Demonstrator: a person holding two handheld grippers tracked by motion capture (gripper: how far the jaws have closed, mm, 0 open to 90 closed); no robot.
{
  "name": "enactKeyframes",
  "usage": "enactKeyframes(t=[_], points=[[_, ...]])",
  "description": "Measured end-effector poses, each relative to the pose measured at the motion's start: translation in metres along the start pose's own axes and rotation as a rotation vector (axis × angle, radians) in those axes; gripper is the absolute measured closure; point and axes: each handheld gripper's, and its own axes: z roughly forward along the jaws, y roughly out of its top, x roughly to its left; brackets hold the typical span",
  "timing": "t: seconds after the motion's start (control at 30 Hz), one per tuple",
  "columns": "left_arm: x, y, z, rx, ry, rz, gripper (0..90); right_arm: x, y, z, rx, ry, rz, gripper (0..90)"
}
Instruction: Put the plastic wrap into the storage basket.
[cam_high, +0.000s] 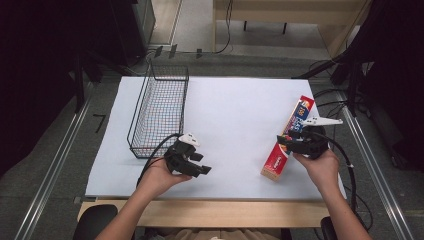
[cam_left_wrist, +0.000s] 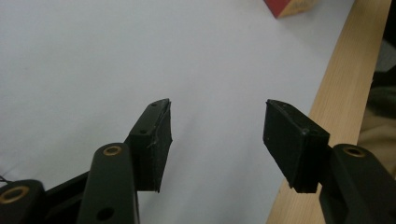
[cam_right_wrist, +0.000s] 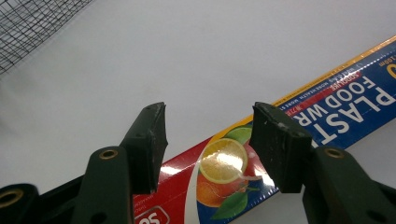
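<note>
A long red-and-blue cardboard box of plastic food wrap (cam_high: 288, 139) is seen lying flat at 3 o'clock on the white-topped desk (cam_high: 230, 125), with the right gripper (cam_right_wrist: 208, 140) poised just above it, jaws spread wide and empty. The left gripper (cam_left_wrist: 217, 135), also wide open and empty, is held over bare desk at 7 o'clock, beside an empty black wire basket (cam_high: 159, 112). A grasp across the glossy box could slip or tilt it. The box's label is partly cut off.

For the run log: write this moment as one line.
left tongs: open, over bare table | right tongs: open, above plastic wrap box, not gripping | wire basket: empty
</note>
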Motion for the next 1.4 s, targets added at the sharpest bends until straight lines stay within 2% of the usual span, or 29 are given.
enactKeyframes(t=[0.1, 0.17, 0.27, 0.37, 0.4, 0.5, 0.67, 0.83, 0.97, 1.0, 1.07, 1.13, 1.4], points=[[0.002, 0.001, -0.003, -0.041, -0.007, -0.014, 37.9, 0.001, -0.001, 0.001, 0.004, 0.007, -0.003, 44.6], [0.002, 0.001, -0.003, -0.045, 0.002, -0.011, 36.3, 0.001, -0.002, 0.002, 0.005, 0.013, 0.003, 43.7], [0.002, 0.003, -0.002, -0.029, -0.004, -0.009, 36.7, 0.002, -0.002, 0.001, 0.011, 0.006, 0.008, 43.6], [0.001, 0.005, 0.001, 0.017, -0.058, -0.039, 42.2, 0.003, -0.003, 0.000, 0.009, 0.000, 0.000, 42.0], [-0.001, 0.006, 0.002, 0.017, -0.061, -0.037, 42.4, 0.003, -0.004, -0.001, 0.010, -0.006, 0.001, 41.4], [-0.006, 0.008, 0.002, -0.001, -0.054, 0.009, 39.9, 0.002, -0.005, -0.001, 0.016, -0.010, 0.007, 41.2], [-0.004, 0.009, 0.007, -0.006, -0.055, 0.041, 40.0, 0.004, -0.008, -0.002, 0.025, -0.013, 0.004, 42.3], [-0.004, 0.010, 0.008, -0.005, -0.060, 0.031, 40.6, 0.004, -0.008, -0.003, 0.018, -0.014, 0.009, 42.8], [-0.002, 0.011, 0.008, -0.021, -0.069, 0.029, 40.8, 0.004, -0.008, -0.001, 0.034, -0.030, 0.018, 42.7], [-0.002, 0.011, 0.009, -0.024, -0.067, 0.035, 40.8, 0.003, -0.008, -0.001, 0.032, -0.029, 0.025, 42.4], [-0.002, 0.010, 0.010, -0.017, -0.061, 0.040, 40.8, 0.002, -0.007, -0.003, 0.014, -0.028, 0.073, 42.1], [-0.002, 0.010, 0.010, -0.025, -0.057, 0.024, 40.7, 0.002, -0.005, -0.005, 0.004, -0.036, 0.085, 42.1], [-0.004, 0.014, 0.007, -0.021, -0.078, 0.032, 40.8, -0.001, -0.007, -0.006, 0.027, -0.072, 0.071, 41.0]])
